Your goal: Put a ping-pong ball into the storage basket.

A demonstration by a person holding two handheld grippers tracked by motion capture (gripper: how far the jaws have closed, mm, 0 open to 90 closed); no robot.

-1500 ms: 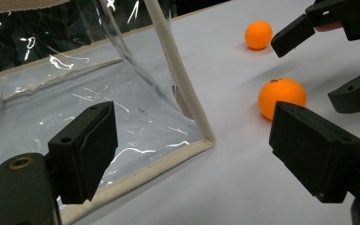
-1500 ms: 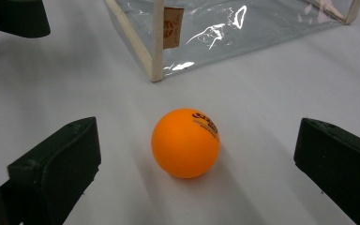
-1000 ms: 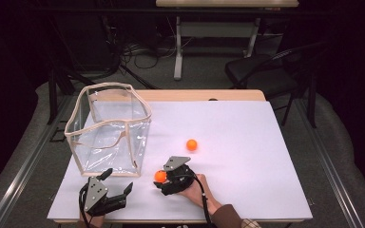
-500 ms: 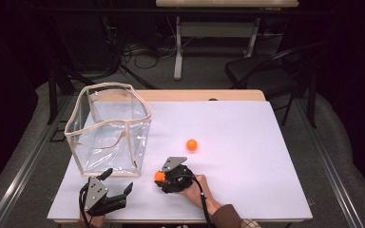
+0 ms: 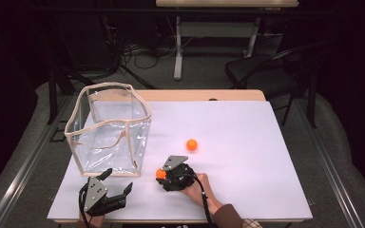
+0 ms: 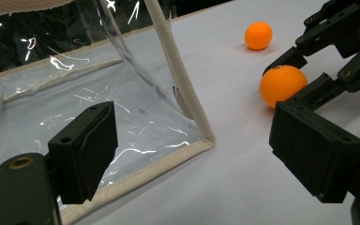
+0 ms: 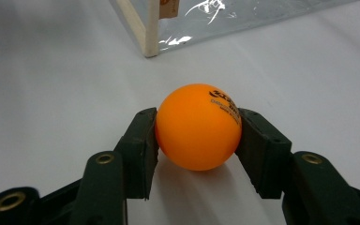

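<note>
Clear bag [image 5: 108, 128] walls off the far-left of the table [image 5: 247, 142], standing just beyond the left gripper [image 5: 118, 187], near corner close by. Loose orange ball [image 5: 192, 145] sits mid-table, just beyond the right gripper [image 5: 160, 174]. Right half & far side wide open, free passage.

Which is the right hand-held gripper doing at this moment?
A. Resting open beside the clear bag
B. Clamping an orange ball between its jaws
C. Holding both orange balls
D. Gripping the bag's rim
B: in the right gripper view both jaws of the right hand-held gripper press against the orange ball, while the second ball lies free on the table.
</note>
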